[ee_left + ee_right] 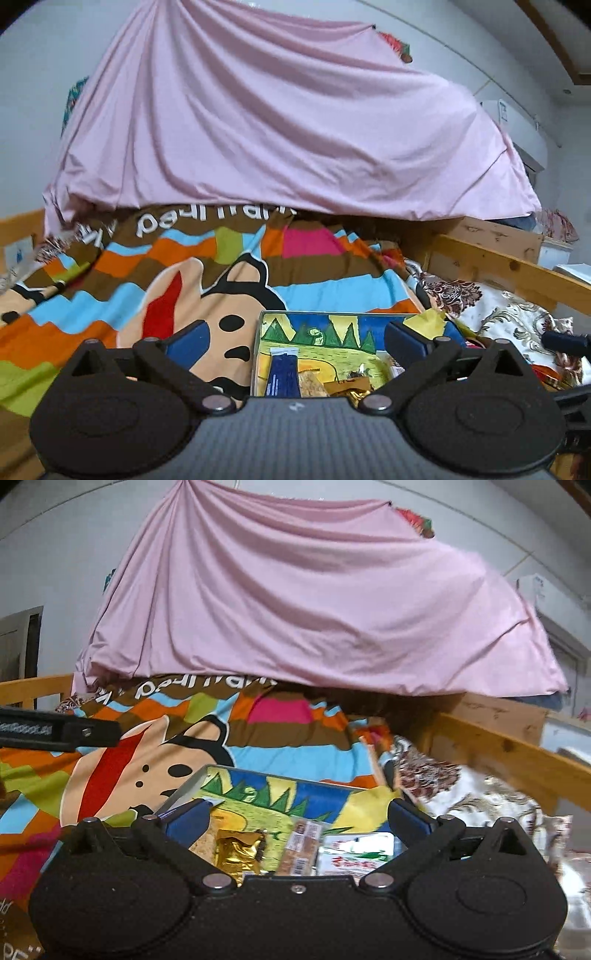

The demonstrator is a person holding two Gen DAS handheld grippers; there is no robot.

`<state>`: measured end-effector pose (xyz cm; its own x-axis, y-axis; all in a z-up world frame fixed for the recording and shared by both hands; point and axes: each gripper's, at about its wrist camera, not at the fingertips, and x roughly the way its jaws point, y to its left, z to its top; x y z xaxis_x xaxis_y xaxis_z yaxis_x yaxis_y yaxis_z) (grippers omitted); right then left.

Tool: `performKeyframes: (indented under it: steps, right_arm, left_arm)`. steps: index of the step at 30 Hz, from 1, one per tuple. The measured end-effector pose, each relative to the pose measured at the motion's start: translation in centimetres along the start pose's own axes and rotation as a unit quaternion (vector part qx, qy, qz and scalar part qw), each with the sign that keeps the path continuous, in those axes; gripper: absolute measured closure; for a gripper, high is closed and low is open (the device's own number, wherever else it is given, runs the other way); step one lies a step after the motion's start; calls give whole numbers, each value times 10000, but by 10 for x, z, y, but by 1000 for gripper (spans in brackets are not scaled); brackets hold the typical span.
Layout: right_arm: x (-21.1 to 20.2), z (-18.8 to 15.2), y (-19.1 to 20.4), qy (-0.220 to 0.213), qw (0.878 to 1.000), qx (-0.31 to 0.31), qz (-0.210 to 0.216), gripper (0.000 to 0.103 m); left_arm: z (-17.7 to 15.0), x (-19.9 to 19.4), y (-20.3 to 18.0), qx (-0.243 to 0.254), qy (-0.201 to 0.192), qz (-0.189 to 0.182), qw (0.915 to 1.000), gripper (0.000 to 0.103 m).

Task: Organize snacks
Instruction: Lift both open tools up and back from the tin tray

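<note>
A shallow tin tray [280, 315] with a colourful drawn lining lies on a cartoon blanket [147, 295]; it also shows in the right wrist view [184, 786]. In it lie a blue packet [282, 373], a gold wrapper [238, 853], a brown biscuit pack [301, 845] and a white and green packet [356, 853]. My left gripper [295, 339] is open and empty above the tray's near end. My right gripper [295, 816] is open and empty above the snacks. A yellow wrapper [424, 321] sits at the tray's far right corner.
A pink sheet [280, 122] hangs over the far end of the bed. A wooden bed rail [517, 269] runs along the right. A floral quilt [498, 314] lies right of the tray. The left gripper's body [55, 731] shows at the left of the right wrist view.
</note>
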<state>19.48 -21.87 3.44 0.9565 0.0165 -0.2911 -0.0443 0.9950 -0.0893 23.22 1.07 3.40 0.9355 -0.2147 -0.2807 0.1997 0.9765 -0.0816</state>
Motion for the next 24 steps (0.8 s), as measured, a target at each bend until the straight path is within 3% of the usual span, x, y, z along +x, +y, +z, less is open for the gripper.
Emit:
performKeyframes:
  steps: [9,18,24]
  right_arm:
    - [-63,-5,-9,-167,9998,132,-4,1]
    - [-114,-18,-6,-148,9999,-85,11,1]
    - [-135,-28,-10,30,10000,-27,-35,1]
  left_arm:
    - [-17,-64,-12,262,-139,170,9994,0]
    - [-38,-110,-31,624,50,7,9980,0]
    - [-51,-128,-31,548,379,-30,9978,0]
